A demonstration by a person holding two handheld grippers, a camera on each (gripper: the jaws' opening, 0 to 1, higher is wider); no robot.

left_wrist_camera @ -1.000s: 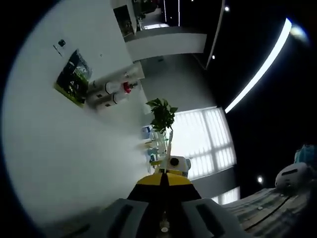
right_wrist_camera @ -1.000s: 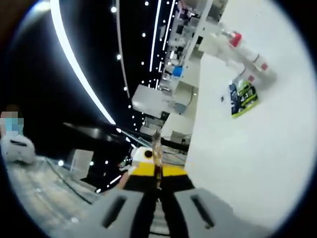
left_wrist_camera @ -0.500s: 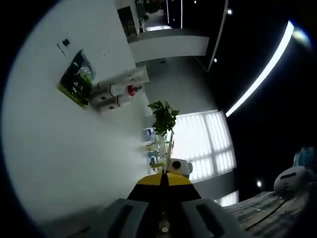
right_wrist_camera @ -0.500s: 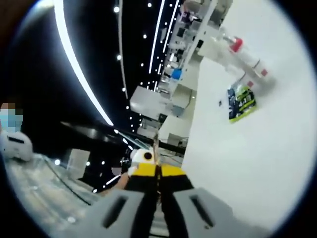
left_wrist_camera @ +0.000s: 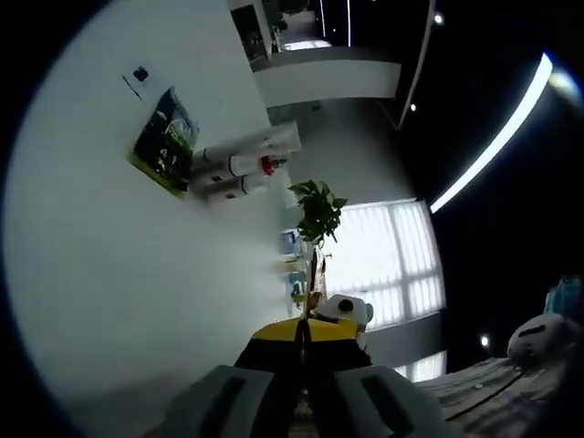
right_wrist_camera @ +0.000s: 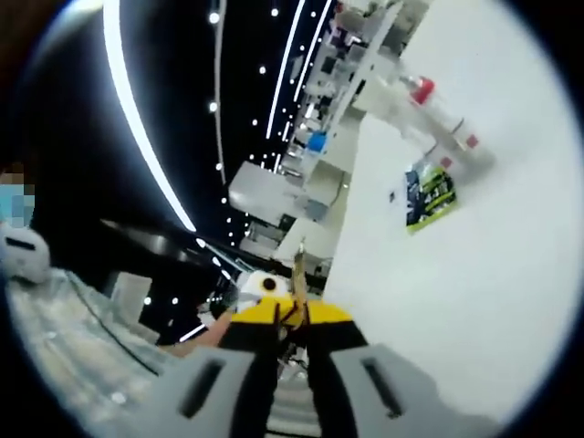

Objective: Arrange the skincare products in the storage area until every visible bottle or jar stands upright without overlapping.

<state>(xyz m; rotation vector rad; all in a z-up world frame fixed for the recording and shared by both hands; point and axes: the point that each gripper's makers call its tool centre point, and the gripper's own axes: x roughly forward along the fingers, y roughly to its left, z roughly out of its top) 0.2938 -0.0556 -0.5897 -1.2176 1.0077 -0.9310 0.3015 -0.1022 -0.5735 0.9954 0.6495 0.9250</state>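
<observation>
Both grippers, left (left_wrist_camera: 303,339) and right (right_wrist_camera: 292,321), have their jaws closed together with nothing held. Beyond them, well apart, lies the white table (left_wrist_camera: 109,301). Far across it the bottles (left_wrist_camera: 235,166) lie toppled side by side, one red-capped (right_wrist_camera: 422,89), just beside a green packet (left_wrist_camera: 166,141). They look light, rigid and smooth, so probably slippery; grasping mid-body seems safest. Any lettering is too small to read.
</observation>
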